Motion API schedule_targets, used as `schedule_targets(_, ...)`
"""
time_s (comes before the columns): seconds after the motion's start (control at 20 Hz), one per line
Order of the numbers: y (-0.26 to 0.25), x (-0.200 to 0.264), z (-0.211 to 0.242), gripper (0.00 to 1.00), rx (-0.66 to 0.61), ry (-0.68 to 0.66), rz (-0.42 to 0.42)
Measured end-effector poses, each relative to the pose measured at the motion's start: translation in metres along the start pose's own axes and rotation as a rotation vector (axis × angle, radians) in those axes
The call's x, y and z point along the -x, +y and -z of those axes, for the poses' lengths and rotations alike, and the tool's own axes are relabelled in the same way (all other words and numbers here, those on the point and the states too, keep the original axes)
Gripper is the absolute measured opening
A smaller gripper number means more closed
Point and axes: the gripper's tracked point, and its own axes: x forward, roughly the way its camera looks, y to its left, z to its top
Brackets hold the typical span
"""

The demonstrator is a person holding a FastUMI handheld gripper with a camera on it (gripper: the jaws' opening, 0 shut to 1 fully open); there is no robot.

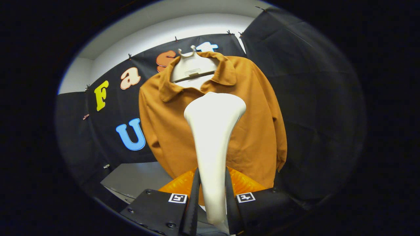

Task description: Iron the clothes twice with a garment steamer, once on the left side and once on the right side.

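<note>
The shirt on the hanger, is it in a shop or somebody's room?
Probably neither: it looks like a small work booth. Black cloth hangs pinned as walls, the orange shirt hangs on a white hanger, and the gripper holds a white garment steamer between its fingers.

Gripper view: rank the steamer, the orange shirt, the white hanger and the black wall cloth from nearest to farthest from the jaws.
1. Steamer: clamped between the jaws of the gripper, head pointing at the shirt.
2. Orange shirt: just beyond the steamer head.
3. White hanger: inside the collar, above; too close to the shirt to rank surely.
4. Black wall cloth: behind everything.
</note>
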Motion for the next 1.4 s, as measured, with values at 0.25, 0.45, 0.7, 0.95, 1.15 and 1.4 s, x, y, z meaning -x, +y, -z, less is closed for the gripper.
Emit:
schedule_targets(0.25,0.092,-0.005,-0.017,0.40,0.080,-0.074,-0.059)
schedule_targets(0.45,0.162,0.001,-0.023,0.40,0.120,-0.118,-0.092)
schedule_targets(0.7,0.225,0.013,-0.024,0.40,0.137,-0.160,-0.052)
schedule_targets(0.95,0.276,0.021,-0.008,0.40,0.154,-0.148,-0.056)
schedule_targets(1.15,0.306,0.029,0.020,0.40,0.201,-0.136,-0.060)
schedule_targets(1.4,0.321,0.032,0.019,0.40,0.229,-0.140,-0.065)
